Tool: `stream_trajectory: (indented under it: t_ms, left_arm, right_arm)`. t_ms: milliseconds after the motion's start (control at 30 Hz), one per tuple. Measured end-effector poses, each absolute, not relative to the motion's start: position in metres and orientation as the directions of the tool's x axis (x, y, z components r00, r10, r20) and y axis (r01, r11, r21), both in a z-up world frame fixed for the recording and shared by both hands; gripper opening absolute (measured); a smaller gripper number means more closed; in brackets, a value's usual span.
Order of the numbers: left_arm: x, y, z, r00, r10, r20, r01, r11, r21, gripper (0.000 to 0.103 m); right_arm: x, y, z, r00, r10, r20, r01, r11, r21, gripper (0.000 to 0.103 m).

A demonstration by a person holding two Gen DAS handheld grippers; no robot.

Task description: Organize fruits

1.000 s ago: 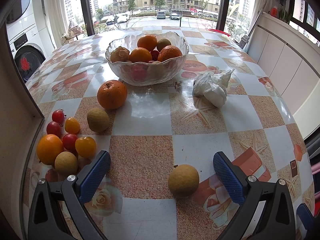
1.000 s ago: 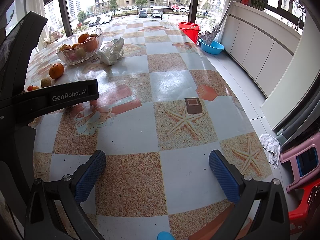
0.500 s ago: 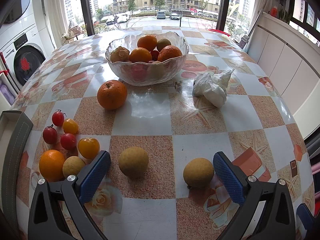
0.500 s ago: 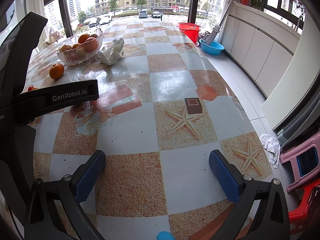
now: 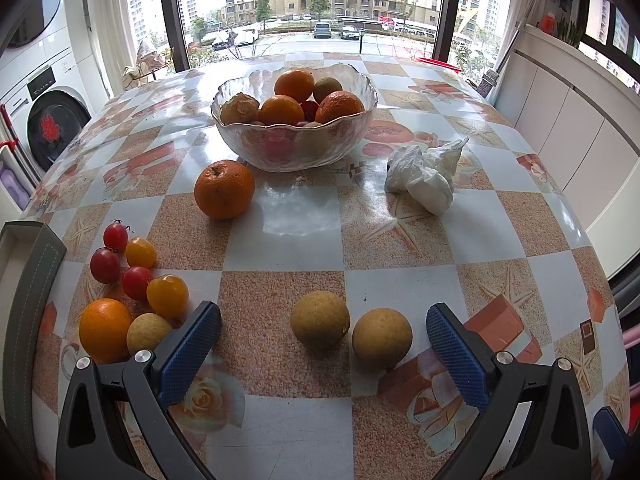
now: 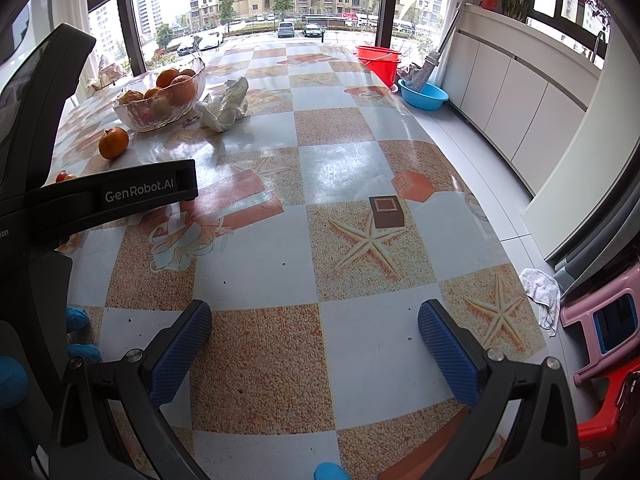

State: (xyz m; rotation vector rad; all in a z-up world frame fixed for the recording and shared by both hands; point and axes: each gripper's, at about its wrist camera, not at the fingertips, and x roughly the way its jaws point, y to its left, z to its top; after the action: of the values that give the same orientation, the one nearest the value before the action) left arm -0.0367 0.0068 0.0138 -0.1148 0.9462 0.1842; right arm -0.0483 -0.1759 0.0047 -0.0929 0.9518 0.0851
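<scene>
Both the left gripper (image 5: pixel 323 350) and right gripper (image 6: pixel 314 344) gape empty, two tan fruits (image 5: pixel 319 319), seemingly touching, between the left's fingers.

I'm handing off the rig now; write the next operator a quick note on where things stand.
Left gripper: open, empty, low over two tan round fruits lying between its fingers.
Right gripper: open, empty, over bare table.
Done: glass bowl already holds oranges and other fruit.
Left: large orange near the bowl, cherry tomatoes, small orange, third tan fruit.
</scene>
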Motion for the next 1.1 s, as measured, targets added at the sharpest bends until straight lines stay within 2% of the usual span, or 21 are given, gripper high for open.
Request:
stream_trajectory:
  t_ms: [267,367,567,633,800,867,967,1067,1100]
  left_arm:
    - [-0.041,0.007,0.015,0.571,0.090,-0.816,-0.175,0.985,-0.013,0.103]
    - [-0.044,0.004,0.022,0.565,0.112,-0.817,-0.161,0.987,0.024,0.103]
    - [-0.086,0.026,0.050,0.676,0.105,-0.729,-0.117,0.993,0.035,0.103]
    - [-0.103,0.045,0.045,0.662,0.129,-0.738,-0.132,0.990,0.054,0.103]
    - [-0.103,0.074,0.011,0.568,0.161,-0.807,-0.164,0.983,0.081,0.103]
    - [-0.100,0.082,0.009,0.557,0.120,-0.822,-0.173,0.985,0.026,0.103]
    - [-0.093,0.083,0.011,0.564,0.138,-0.814,-0.183,0.982,0.039,0.103]
    - [-0.084,0.082,0.021,0.592,0.139,-0.794,-0.173,0.984,0.044,0.103]
    - [-0.081,0.083,0.025,0.602,0.137,-0.787,-0.169,0.985,0.043,0.103]
  right_arm:
    - [-0.047,-0.175,0.006,0.577,0.030,-0.816,-0.112,0.993,-0.042,0.103]
    - [-0.047,-0.175,0.006,0.577,0.030,-0.816,-0.112,0.993,-0.043,0.103]
    - [-0.045,-0.174,0.006,0.563,0.032,-0.826,-0.120,0.992,-0.044,0.103]
    - [-0.042,-0.173,0.008,0.552,0.057,-0.832,-0.133,0.991,-0.020,0.103]
    - [-0.021,-0.142,0.012,0.494,0.229,-0.839,-0.234,0.964,0.125,0.103]
    - [-0.010,-0.121,0.011,0.483,0.252,-0.839,-0.275,0.953,0.128,0.103]
    - [0.007,-0.092,0.008,0.481,0.261,-0.837,-0.319,0.941,0.110,0.103]
    - [0.019,-0.069,0.007,0.486,0.271,-0.831,-0.360,0.928,0.093,0.096]
    - [0.020,-0.064,0.008,0.490,0.269,-0.829,-0.372,0.925,0.081,0.089]
